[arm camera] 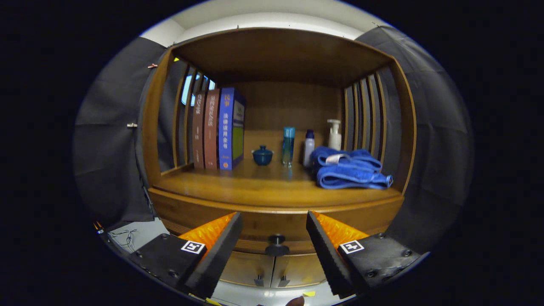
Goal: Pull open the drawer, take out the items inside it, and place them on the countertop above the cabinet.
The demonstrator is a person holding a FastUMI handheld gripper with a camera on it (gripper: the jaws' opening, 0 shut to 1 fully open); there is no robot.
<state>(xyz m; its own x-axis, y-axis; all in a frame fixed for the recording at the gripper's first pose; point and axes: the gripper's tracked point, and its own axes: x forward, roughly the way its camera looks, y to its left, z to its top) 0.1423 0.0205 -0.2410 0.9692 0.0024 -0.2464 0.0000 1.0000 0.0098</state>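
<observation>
Jaws: spread wide, gripper [274,221] clasping nothing, fingers [216,250] apart on either side of the drawer knob.
Drawer knob: dark round knob [276,242], between the fingers and just beyond them, untouched.
Drawer: wooden drawer [272,221] front under the countertop edge, flush with the cabinet, closed; contents hidden.
Cabinet doors: two lower doors [272,268] below the drawer, each with a small dark handle near the middle seam.
Countertop: wooden countertop [255,187] above the drawer, inside an open alcove with slatted sides and a wooden roof.
Books: three upright books [216,127] at the left rear of the countertop, two brownish-red and one blue, side by side and touching.
Lidded cup: small dark blue lidded cup [262,155], right of the books, apart from them.
Teal bottle: tall teal bottle [288,145], just right of the cup.
White bottle: white bottle [309,148] with a dark cap, near the teal one.
Pump bottle: pale pump bottle [334,134] behind the towel, near the back wall.
Towel: folded blue towel [350,172] at the right of the countertop, touching or just beside the white bottle.
</observation>
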